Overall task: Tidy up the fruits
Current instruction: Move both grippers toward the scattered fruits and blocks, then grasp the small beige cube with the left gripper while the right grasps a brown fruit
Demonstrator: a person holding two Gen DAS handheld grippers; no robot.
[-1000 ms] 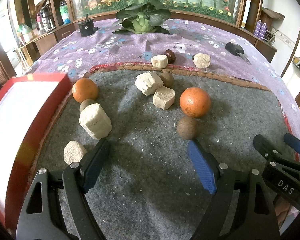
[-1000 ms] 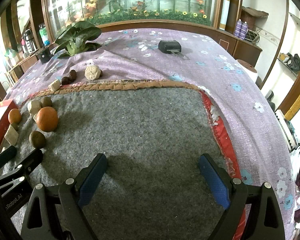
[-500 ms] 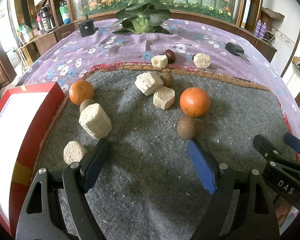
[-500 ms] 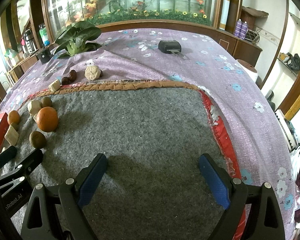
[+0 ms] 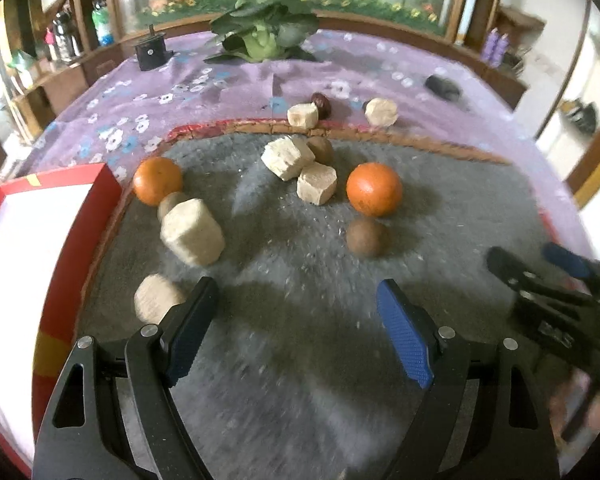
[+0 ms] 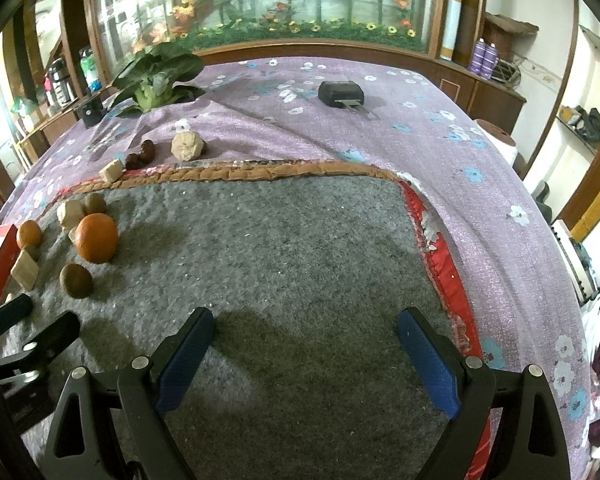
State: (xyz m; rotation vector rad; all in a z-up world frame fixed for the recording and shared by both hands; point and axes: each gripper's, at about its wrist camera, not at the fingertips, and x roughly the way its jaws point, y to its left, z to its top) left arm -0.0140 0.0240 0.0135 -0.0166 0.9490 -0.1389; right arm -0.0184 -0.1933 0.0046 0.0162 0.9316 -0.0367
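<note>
Grey felt mat [image 5: 300, 264] fills the left wrist view: the left gripper [image 5: 296, 320] hangs over bare felt, jaws wide, two oranges [image 5: 374, 189] mid-frame, a red box [image 5: 80, 240] at left. Right wrist view: the right gripper [image 6: 306, 356], jaws wide and empty, oranges [image 6: 97, 237] at far left.
</note>
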